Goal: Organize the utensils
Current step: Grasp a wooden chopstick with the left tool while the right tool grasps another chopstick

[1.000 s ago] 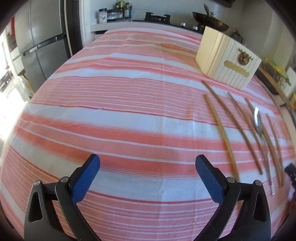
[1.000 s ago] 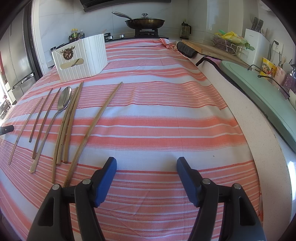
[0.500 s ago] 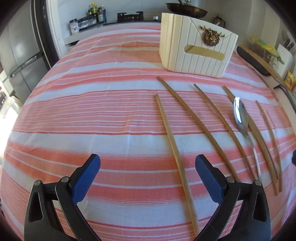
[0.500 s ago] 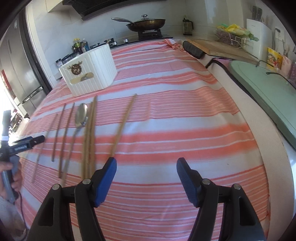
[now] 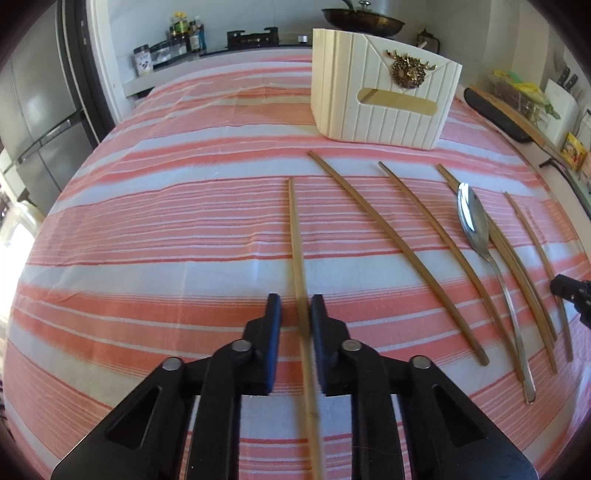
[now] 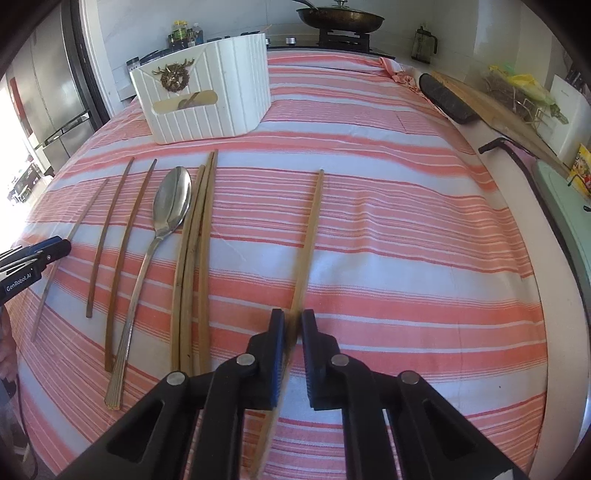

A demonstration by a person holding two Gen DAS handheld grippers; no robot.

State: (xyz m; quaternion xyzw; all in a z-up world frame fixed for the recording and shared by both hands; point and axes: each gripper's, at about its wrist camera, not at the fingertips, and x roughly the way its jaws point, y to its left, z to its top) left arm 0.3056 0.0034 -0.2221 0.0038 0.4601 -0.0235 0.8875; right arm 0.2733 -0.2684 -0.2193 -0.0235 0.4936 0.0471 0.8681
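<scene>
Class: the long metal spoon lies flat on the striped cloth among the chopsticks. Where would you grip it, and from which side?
Grip the metal spoon on its slim handle below the bowl, coming from above: the handle is narrow and flat-lying, with bare cloth on both sides there, while the bowl nearly touches the paired wooden chopsticks.

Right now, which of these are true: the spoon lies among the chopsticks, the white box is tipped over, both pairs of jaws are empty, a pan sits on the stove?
1. The spoon lies among the chopsticks. True.
2. The white box is tipped over. False: it stands upright.
3. Both pairs of jaws are empty. False: the left gripper has just been closing, with the leftmost chopstick between its jaws; the right gripper grips the rightmost chopstick.
4. A pan sits on the stove. True.
</scene>
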